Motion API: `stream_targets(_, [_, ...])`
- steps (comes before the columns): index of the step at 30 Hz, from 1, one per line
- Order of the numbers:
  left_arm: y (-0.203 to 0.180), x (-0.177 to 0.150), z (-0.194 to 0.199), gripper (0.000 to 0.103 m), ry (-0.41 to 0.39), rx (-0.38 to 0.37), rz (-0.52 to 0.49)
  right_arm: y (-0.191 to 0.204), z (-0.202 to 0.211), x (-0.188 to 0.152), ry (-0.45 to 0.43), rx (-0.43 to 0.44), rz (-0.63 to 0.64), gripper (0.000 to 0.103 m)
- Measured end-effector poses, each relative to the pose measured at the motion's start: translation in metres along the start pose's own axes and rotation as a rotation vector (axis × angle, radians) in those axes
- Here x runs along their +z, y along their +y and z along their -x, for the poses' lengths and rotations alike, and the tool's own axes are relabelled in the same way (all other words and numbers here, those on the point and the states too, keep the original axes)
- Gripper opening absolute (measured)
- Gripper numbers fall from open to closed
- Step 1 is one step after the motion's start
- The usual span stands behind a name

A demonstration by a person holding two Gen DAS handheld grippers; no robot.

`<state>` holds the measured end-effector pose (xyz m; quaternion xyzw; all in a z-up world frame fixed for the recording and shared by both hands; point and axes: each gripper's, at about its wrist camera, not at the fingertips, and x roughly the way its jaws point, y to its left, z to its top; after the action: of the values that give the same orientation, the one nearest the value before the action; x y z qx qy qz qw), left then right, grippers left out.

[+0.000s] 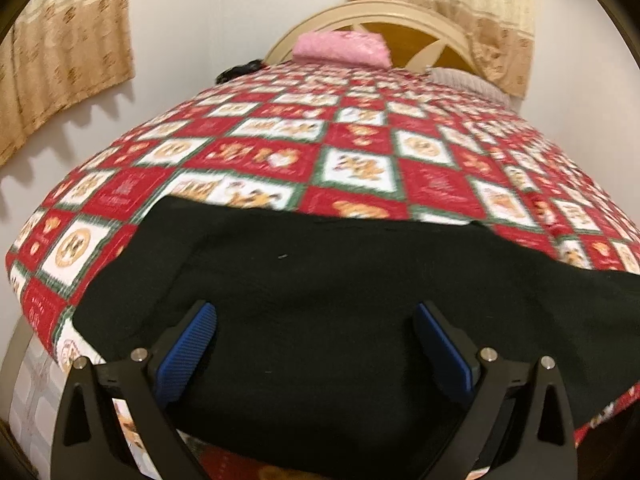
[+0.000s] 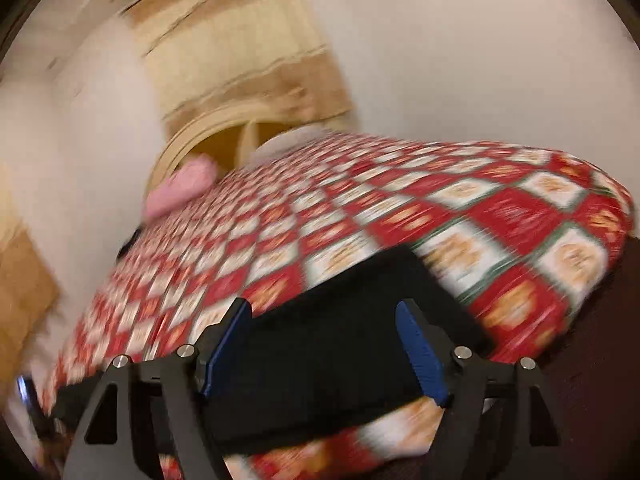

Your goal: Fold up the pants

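Black pants [image 1: 340,280] lie flat across the near part of a bed with a red, white and green checked cover [image 1: 360,140]. My left gripper [image 1: 316,316] hovers over the pants near the bed's left front corner, its blue pads [image 1: 188,352] spread wide with only flat cloth showing between them. In the blurred right wrist view the pants [image 2: 340,320] appear as a dark band near the bed's front right edge. My right gripper [image 2: 324,312] stands open above that band, and its pads [image 2: 420,348] pinch no cloth.
A pink folded cloth [image 1: 340,50] and a pale pillow [image 1: 468,80] lie at the head of the bed by a rounded wooden headboard [image 1: 380,20]. Beige curtains [image 1: 68,52] hang on the white walls. The bed cover [image 2: 520,220] drops off at the right edge.
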<state>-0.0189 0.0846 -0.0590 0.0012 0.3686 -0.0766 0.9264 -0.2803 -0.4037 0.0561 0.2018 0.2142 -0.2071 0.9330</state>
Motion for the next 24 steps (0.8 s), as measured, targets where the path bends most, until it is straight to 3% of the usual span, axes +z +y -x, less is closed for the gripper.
stream_targets(2, [-0.009, 0.001, 0.002, 0.101, -0.004, -0.004, -0.034, 0.035, -0.014, -0.018, 0.043, 0.028, 0.085, 0.075])
stream_targets(4, [-0.017, -0.001, 0.004, 0.101, -0.008, -0.013, -0.050, 0.055, -0.025, -0.030, 0.073, 0.058, 0.128, 0.067])
stream_targets(8, [-0.032, -0.009, -0.001, 0.101, 0.017, -0.065, -0.081, 0.080, -0.059, -0.066, 0.253, 0.095, 0.232, 0.064])
stream_targets(12, [-0.036, -0.023, 0.002, 0.102, 0.021, -0.073, -0.147, 0.103, -0.055, -0.094, 0.332, -0.031, 0.526, 0.063])
stream_targets(15, [-0.030, -0.025, 0.008, 0.102, 0.046, -0.094, -0.139, 0.110, -0.049, -0.096, 0.385, -0.080, 0.591, 0.063])
stream_targets(17, [-0.029, -0.021, 0.013, 0.101, 0.066, -0.092, -0.136, 0.115, -0.039, -0.083, 0.360, -0.019, 0.558, 0.063])
stream_targets(21, [-0.044, -0.002, 0.027, 0.101, -0.006, -0.136, -0.150, 0.143, -0.034, -0.052, 0.230, 0.240, 0.434, 0.063])
stream_targets(24, [-0.063, 0.012, 0.030, 0.101, -0.055, -0.139, -0.174, 0.185, -0.071, -0.055, 0.222, 0.292, 0.453, 0.063])
